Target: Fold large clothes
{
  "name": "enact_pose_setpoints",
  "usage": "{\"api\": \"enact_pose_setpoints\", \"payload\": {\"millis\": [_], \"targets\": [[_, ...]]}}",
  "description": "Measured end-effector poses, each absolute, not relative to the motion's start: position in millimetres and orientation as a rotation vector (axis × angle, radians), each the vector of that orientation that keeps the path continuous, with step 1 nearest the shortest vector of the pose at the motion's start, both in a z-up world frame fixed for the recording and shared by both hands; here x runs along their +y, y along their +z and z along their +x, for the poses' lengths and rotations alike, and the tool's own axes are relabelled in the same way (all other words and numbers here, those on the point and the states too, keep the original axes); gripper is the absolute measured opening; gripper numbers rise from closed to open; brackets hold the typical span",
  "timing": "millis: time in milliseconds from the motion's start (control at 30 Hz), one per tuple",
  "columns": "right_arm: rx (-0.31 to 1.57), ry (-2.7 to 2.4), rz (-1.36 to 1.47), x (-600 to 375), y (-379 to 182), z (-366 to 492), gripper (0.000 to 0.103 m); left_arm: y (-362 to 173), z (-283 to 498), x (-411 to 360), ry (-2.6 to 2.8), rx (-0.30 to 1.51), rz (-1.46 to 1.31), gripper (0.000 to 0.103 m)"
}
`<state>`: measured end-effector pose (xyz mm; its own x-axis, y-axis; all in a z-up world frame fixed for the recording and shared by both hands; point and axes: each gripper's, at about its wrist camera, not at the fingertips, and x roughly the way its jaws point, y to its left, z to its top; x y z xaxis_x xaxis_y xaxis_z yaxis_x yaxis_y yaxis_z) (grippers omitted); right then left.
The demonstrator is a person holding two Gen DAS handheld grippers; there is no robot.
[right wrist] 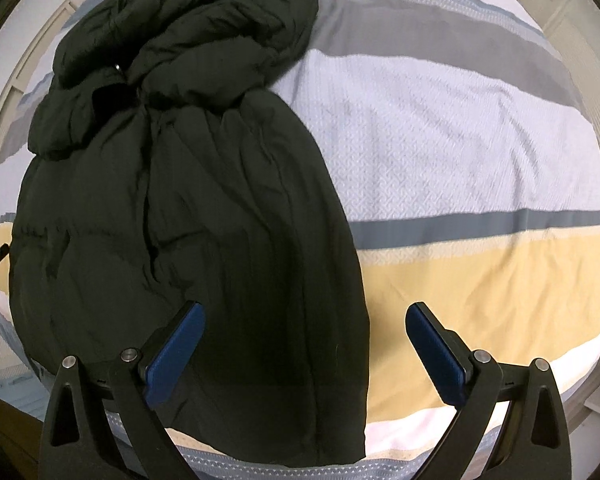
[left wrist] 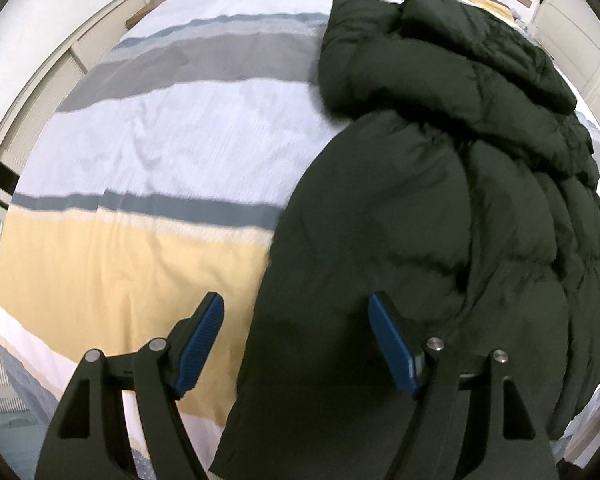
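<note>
A bed [left wrist: 148,132] fills both views, covered by a duvet striped in white, grey, blue and yellow. On it lies a large dark green puffer coat [left wrist: 420,208], already narrowed lengthwise, its hood bunched at the far end and its hem hanging toward the bed's near edge.

The left tool [left wrist: 296,344] hovers over the coat's left edge near the hem, blue pads spread wide, nothing between them. One pad sits above the yellow stripe, the other above the coat.

The right tool [right wrist: 302,348] hovers over the coat's right edge near the hem, also spread wide and empty.

Likely risk: the thick, slippery padding may let the pads catch only the top layer, so the fold would slide apart when lifted. Either tool could also pinch the duvet along with the coat, dragging the bedding up.
</note>
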<state>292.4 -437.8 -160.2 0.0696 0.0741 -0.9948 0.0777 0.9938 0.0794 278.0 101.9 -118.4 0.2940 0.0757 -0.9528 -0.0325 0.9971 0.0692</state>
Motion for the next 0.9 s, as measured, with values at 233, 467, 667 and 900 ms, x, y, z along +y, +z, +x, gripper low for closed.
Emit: {"api": "enact_pose_setpoints", "payload": {"millis": [233, 467, 667, 900], "targets": [[1.535, -0.011, 0.131, -442, -170, 278, 0.099, -131, 257, 126, 0.046, 1.325, -0.044, 0.074], [1.547, -0.015, 0.193, -454, -178, 260, 0.100, -147, 232, 157, -0.022, 1.403, -0.268, 0.074], [1.571, 0.023, 0.277, -458, -187, 241, 0.100, -168, 215, 176, -0.092, 1.457, -0.485, 0.075], [1.607, 0.074, 0.377, -464, -207, 223, 0.100, -195, 209, 198, -0.141, 1.480, -0.704, 0.080]]}}
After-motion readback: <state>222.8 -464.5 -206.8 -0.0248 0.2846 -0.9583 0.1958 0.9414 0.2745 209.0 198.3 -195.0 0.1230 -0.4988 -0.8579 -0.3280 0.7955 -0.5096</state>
